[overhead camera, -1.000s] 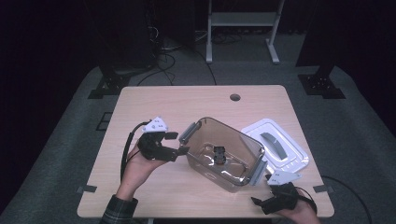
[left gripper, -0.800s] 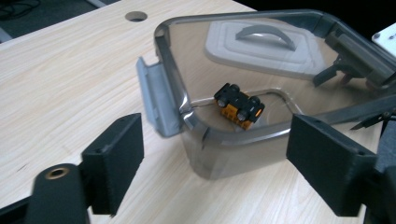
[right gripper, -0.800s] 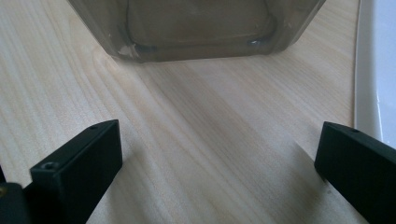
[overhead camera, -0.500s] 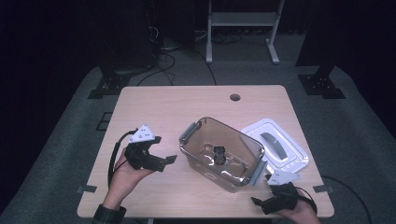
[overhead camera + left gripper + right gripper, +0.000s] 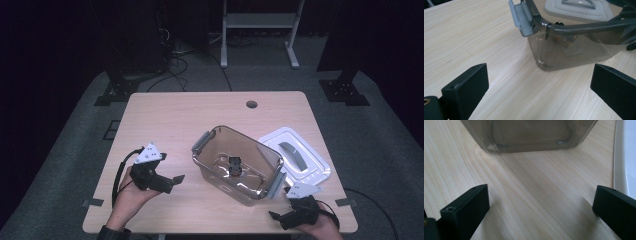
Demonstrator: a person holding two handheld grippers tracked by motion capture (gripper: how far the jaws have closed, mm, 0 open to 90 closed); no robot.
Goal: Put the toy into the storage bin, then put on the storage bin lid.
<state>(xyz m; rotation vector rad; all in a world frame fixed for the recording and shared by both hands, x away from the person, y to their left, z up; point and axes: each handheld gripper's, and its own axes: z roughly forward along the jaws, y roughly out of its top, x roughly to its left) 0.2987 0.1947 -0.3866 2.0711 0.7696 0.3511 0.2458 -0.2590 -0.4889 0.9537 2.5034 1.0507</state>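
The clear tinted container (image 5: 239, 167) stands upright on the table (image 5: 180, 120), right of centre toward the near edge, with a small dark object (image 5: 235, 166) on its floor and a grey latch (image 5: 522, 17) at its end. The white lid (image 5: 295, 155) lies flat just beside it, toward the right edge. The left gripper (image 5: 170, 181) is near the front-left corner, apart from the container; its jaws have just been opening and stand released, nothing between them. The right gripper (image 5: 277, 217) is at the front-right edge, jaws spread, grasping nothing
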